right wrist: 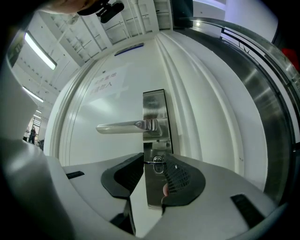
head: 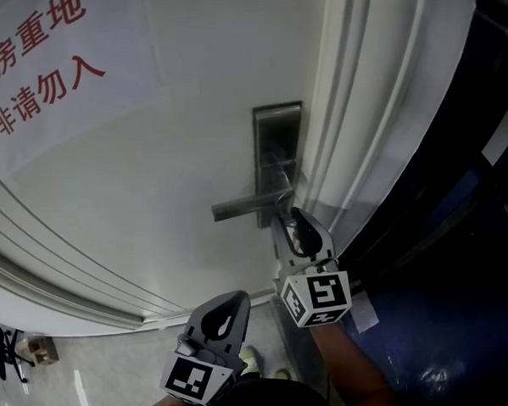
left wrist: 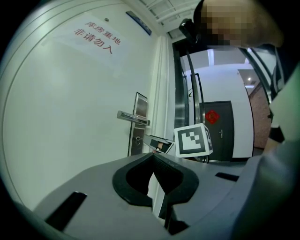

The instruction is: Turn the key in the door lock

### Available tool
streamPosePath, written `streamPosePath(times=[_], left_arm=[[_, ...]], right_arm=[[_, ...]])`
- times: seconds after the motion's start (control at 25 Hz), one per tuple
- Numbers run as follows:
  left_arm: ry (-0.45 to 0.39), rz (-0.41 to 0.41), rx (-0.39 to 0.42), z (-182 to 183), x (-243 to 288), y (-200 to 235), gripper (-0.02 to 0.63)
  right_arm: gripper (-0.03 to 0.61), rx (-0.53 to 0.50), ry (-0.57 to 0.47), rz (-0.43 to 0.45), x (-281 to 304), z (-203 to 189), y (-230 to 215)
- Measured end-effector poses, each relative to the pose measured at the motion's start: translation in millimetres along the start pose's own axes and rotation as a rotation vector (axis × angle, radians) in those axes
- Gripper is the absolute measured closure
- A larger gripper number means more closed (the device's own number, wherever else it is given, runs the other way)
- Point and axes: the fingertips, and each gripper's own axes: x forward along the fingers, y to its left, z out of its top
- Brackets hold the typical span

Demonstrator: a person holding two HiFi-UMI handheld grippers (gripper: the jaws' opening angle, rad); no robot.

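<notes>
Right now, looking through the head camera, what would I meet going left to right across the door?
paper sign with red characters → door handle → lock plate → white door frame

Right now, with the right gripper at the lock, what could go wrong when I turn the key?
1. The right gripper pinches the key with only the very tips of its tongs, so a twist may let the key slip free.
2. The lever handle sits just above the key, so rolling the gripper could knock against it.
</notes>
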Motion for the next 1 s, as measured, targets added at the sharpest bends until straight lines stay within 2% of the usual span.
streamPosePath(times=[0.32,0.52,0.64,0.84,1.0], left_arm=[[0.0,0.012,0.0,0,-1,4,0.611],[0.004,0.017,-0.006,-1,-1,6,0.611],[0.002,0.013,-0.006,-1,1,6,0.611],[0.003,0.01,-0.006,-2,3,5,0.611],[0.006,0.006,-0.005,-2,3,5,0.611]], right_arm=[[0.442,0.009,0.004,-0.008,6,-5,-3],[0.442,-0.047,0.007,-0.02,8,-8,-3],[0.442,-0.072,0.029,-0.027,8,-13,-3],[0.442,-0.056,0.062,-0.026,8,-24,-5],[0.442,-0.134,0.07,-0.031,9,-21,-3]])
